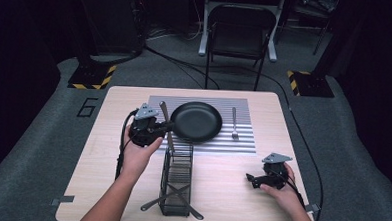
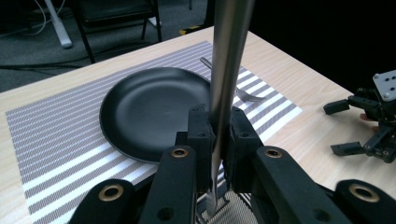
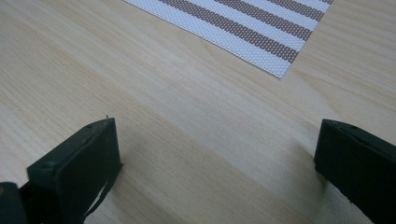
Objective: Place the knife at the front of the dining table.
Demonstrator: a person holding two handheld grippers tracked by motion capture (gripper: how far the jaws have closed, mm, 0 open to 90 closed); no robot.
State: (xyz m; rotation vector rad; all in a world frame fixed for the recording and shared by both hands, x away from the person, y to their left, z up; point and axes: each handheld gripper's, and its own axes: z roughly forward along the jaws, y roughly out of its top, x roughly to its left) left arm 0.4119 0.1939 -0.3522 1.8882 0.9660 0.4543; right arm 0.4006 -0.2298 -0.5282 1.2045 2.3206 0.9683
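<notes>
- Knife (image 2: 226, 70), a steel table utensil, stands nearly upright between the pads of the left gripper (image 1: 169, 125); its lower tip hangs just above the mesh of the wire basket (image 1: 177, 177), and its upper end leans slightly toward 11 o'clock in the high view.
- Left gripper: jaws pressed together on the knife shaft, pinching it from both sides, as the left gripper view shows; the person's left hand (image 1: 138, 150) grasps the gripper body from 6 o'clock.
- Wire basket: a tall, narrow black rack standing on the table (image 1: 105, 186), at 6 o'clock from the held knife; two more utensils lie crossed against its near end.
- Black plate (image 1: 196, 121): round and bare, resting on the striped placemat (image 1: 242, 142), just beside the held knife at 3 o'clock.
- Fork (image 1: 234, 123): lying flat on the placemat at 3 o'clock from the plate, apart from it, tines toward the person.
- Right gripper (image 1: 251, 180): jaws spread wide with bare wood between them, as the right gripper view shows; it rests low by the table's near right corner, well apart from the basket, at 4 o'clock from the plate, in the person's right hand (image 1: 283, 192).
- Chair (image 1: 240, 32): folding, dark, on the floor beyond the table at 12 o'clock.
</notes>
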